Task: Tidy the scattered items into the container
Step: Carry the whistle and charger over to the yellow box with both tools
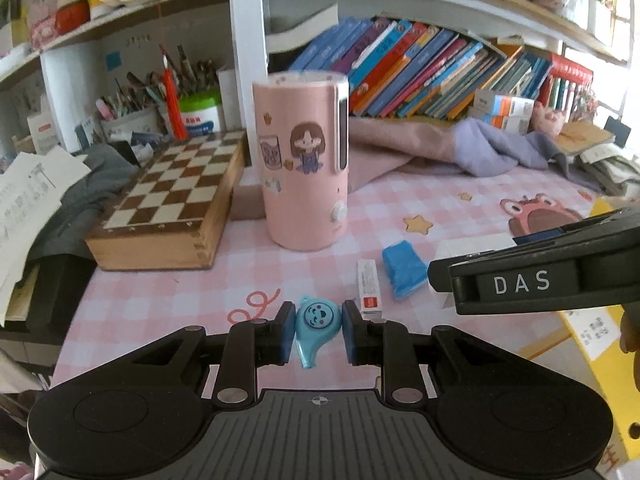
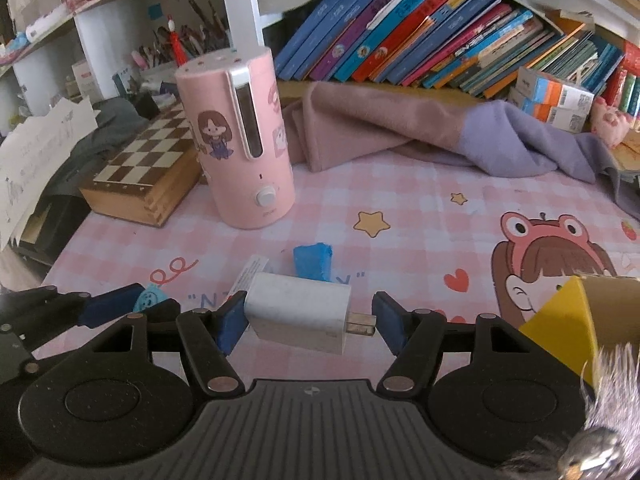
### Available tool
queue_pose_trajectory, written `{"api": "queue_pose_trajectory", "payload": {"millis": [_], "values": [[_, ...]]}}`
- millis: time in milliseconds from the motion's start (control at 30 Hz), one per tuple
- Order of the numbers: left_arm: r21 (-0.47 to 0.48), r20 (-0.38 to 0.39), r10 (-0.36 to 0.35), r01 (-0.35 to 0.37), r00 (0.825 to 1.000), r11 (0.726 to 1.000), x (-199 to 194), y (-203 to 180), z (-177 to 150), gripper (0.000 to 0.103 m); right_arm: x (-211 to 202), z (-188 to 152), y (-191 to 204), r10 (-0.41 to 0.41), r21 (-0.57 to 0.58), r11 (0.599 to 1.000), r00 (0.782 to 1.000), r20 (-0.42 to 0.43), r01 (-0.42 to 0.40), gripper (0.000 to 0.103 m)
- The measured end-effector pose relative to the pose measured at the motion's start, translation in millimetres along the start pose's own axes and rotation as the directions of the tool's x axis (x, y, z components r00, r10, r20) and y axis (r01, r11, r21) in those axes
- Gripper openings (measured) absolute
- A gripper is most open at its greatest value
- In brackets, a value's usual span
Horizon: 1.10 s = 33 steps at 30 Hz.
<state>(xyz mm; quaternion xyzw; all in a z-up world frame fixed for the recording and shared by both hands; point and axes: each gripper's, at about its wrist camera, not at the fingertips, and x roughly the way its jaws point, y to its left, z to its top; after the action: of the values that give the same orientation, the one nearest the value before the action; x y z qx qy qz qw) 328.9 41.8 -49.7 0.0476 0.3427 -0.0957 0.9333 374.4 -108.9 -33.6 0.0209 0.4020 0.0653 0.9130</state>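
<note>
The left gripper (image 1: 318,330) has its fingers clenched on the round head of a light blue whistle (image 1: 316,330), its tail hanging free, while the right gripper (image 2: 308,316) fingers clamp a white charger plug (image 2: 298,312) end to end, one pad on its prongs, probably for a firm hold. Both hang above the desk (image 2: 420,208), seemingly bound for the yellow container (image 2: 560,312) at right; a blue eraser (image 2: 313,261) and small white tube (image 1: 369,288) lie beyond the fingers

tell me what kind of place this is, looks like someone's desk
Most likely a child's study desk at home: a shelf of leaning picture books, a cup crammed with pens and brushes, and a pink checked cartoon desk mat all point that way.
</note>
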Motion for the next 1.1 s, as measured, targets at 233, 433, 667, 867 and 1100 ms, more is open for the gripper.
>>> {"api": "queue_pose_trajectory", "payload": {"millis": [233, 433, 667, 867, 1100], "values": [[-0.014, 0.049, -0.005, 0.006, 0.999, 1.0, -29, -5, -4, 0.023, -33, -6, 4, -0.004, -0.012, 1.0, 0.998, 0.056, 0.004, 0.065], [-0.025, 0.066, -0.033, 0.035, 0.997, 0.999, -56, -9, -14, 0.023, -65, -15, 5, 0.002, -0.023, 1.0, 0.995, 0.098, 0.0, 0.065], [-0.019, 0.084, -0.043, 0.045, 0.996, 0.999, -86, -13, -27, 0.023, -97, -38, 3, 0.004, -0.027, 1.0, 0.993, 0.12, -0.001, 0.065], [-0.018, 0.111, -0.051, 0.054, 0.992, 0.998, -116, -18, -38, 0.023, -119, -58, 2, 0.005, -0.018, 1.0, 0.993, 0.121, -0.002, 0.065], [-0.025, 0.106, -0.073, 0.076, 0.992, 0.997, -145, -22, -55, 0.023, -152, -81, 0, 0.02, -0.025, 1.0, 0.991, 0.136, -0.017, 0.065]]}}
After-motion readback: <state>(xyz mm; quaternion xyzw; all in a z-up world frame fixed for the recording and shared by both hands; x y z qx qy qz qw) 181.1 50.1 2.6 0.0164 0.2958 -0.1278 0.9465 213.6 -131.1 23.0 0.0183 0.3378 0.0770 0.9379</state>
